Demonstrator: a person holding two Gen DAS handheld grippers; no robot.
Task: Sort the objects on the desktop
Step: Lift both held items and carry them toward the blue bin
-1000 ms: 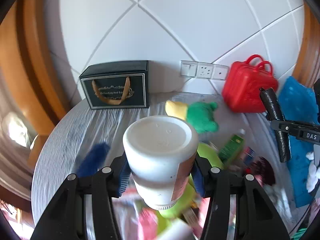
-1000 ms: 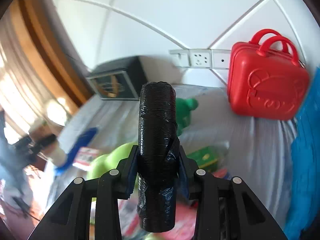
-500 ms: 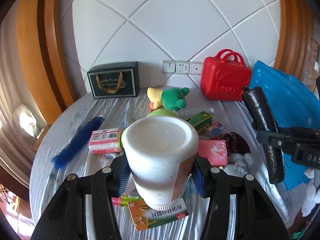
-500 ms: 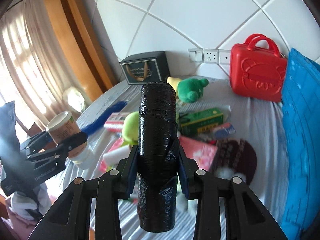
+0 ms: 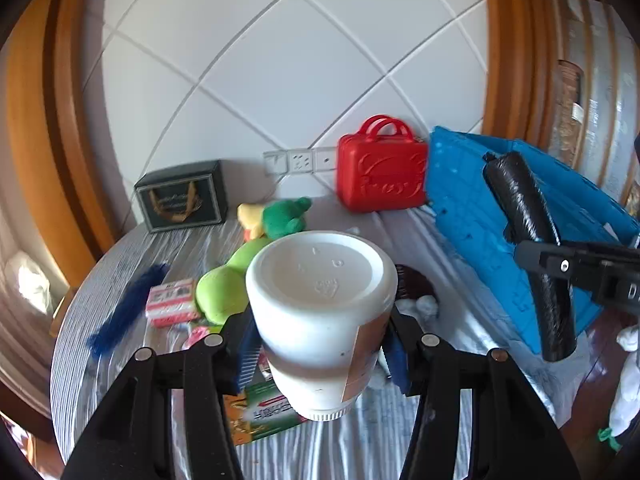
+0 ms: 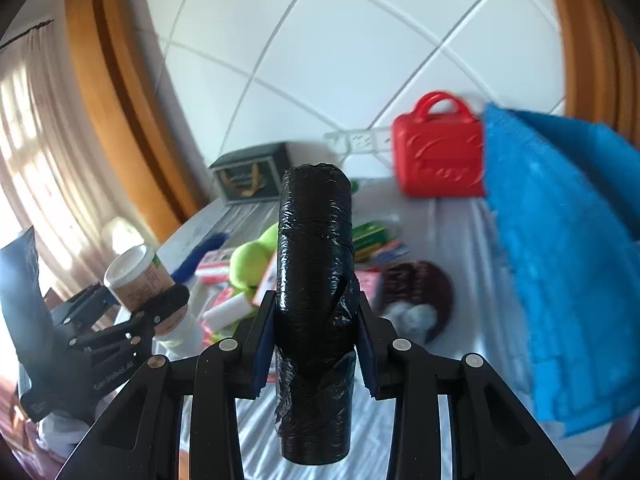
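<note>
Carry both loads level to the blue crate [image 5: 472,216], at the right of the frame, releasing only once over it. Lower centre, the left gripper [image 5: 320,340] clamps the cup [image 5: 320,304] by its sides. The right gripper [image 6: 314,340] clamps the black roll [image 6: 314,280], upright between its jaws, table clutter beyond.

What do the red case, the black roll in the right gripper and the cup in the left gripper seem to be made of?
Red case: hard moulded plastic, glossy, with an embossed figure and moulded handles.
Black roll: thin plastic film wound tight, shiny and wrinkled; probably bin bags.
Cup: its upturned bottom looks like matt white plastic with moulded marks, the side like printed paper; not certain.
</note>
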